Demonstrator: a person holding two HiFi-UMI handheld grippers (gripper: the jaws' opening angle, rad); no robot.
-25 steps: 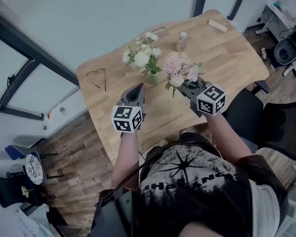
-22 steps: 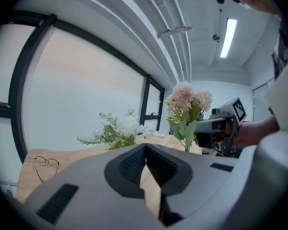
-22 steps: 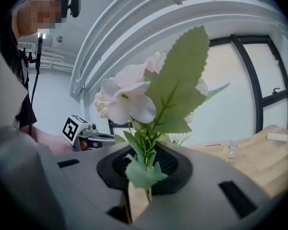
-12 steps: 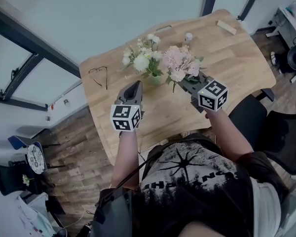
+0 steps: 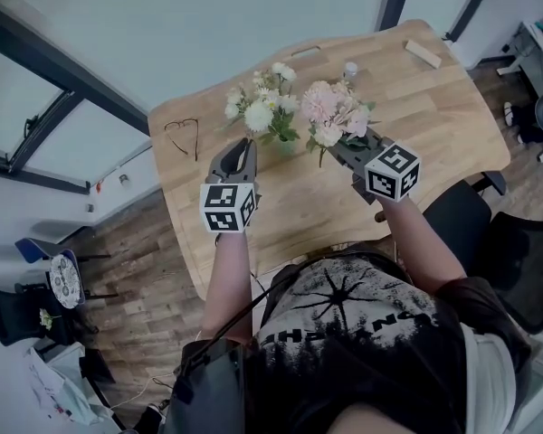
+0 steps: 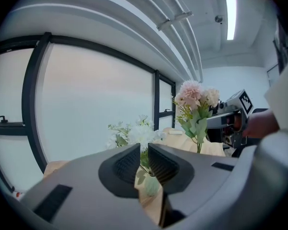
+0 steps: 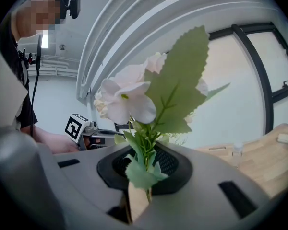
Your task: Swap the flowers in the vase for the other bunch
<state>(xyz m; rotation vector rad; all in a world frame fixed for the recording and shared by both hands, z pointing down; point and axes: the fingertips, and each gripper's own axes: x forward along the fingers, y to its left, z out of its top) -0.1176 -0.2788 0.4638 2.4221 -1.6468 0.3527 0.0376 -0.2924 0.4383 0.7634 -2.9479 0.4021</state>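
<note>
Pink flowers (image 5: 333, 116) stand upright above the table (image 5: 434, 107), their stems clamped tight between the fingers (image 7: 170, 164) of the right gripper (image 5: 347, 150), just right of the white flowers (image 5: 261, 108) in the vase (image 5: 283, 143). The left gripper (image 5: 240, 152), near the vase's left side, has its fingers (image 6: 127, 164) almost together, only a slit between them, gripping nothing.

The white bunch (image 5: 261, 108), cream and white blooms with green leaves, stands upright in the vase (image 5: 283, 143); the vase is small, pale and translucent, upright on the wooden worktop (image 5: 434, 107) near its middle; the pink bunch (image 5: 335, 116), pale pink blooms with broad serrated leaves, is clear of the worktop, heads up, its stems clamped between the jaws of the right tool (image 5: 351, 149); it stands just beside the white bunch, on that bunch's right in the head view.
</note>
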